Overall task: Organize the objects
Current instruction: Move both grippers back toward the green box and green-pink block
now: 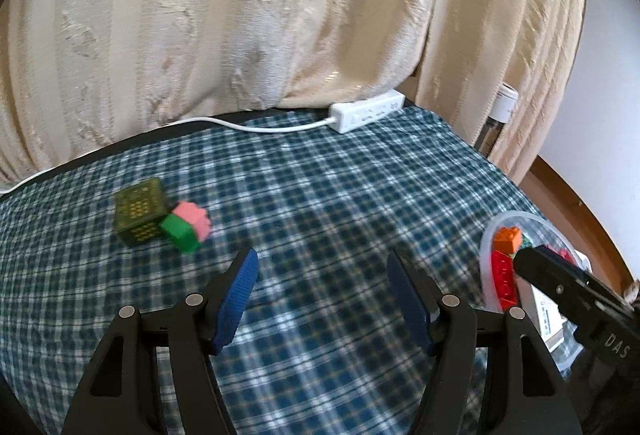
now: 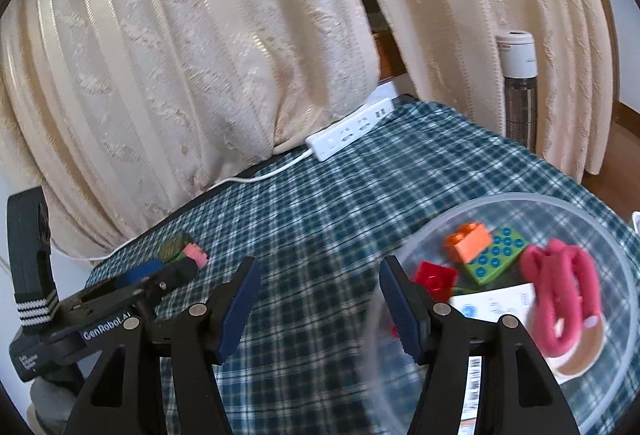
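Both tongs stand apart and empty: the left tongs point(image 1: 322, 267) face the pink-and-green toy blocks point(image 1: 187, 226) still outside the clear round plastic container point(image 2: 624, 255), beside the right tongs point(image 2: 318, 277).

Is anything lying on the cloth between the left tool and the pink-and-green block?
No. In the left wrist view only bare checked tablecloth lies between the open left tool and the pink-and-green block.

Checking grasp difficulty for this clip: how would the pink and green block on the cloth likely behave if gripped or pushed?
The pink and green block looks like rigid moulded plastic, so probably stiff and light. Its flat faces suggest sliding rather than rolling. It may separate under a push, since two colours appear joined; blur hides the seam.
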Demonstrator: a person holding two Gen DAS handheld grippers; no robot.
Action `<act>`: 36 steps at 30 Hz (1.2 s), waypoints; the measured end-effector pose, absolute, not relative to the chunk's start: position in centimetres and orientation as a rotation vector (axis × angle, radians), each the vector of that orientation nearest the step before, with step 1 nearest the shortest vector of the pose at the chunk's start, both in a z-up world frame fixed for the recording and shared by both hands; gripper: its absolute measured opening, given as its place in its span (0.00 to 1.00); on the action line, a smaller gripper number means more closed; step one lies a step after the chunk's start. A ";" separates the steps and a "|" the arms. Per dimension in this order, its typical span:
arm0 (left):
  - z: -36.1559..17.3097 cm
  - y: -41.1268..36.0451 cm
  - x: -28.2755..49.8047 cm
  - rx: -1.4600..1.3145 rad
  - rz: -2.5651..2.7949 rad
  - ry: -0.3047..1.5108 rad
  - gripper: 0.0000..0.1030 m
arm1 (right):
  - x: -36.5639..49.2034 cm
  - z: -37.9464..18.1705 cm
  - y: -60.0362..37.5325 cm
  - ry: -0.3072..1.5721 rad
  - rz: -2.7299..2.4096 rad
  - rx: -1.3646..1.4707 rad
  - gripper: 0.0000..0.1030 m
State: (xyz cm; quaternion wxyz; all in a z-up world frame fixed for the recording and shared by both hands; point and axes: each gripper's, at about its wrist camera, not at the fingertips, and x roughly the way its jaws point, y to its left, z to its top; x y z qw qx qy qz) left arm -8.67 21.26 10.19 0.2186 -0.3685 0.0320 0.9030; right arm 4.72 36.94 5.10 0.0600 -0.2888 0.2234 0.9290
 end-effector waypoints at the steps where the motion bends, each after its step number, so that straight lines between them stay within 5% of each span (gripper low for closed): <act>1: 10.2 20.9 -8.8 -1.020 2.506 0.086 0.66 | 4.5 5.0 36.6 0.672 2.816 -0.881 0.65; 36: 9.0 6.7 -13.5 -1.118 2.754 -0.097 0.67 | -9.9 0.9 22.4 0.305 3.018 -1.282 0.65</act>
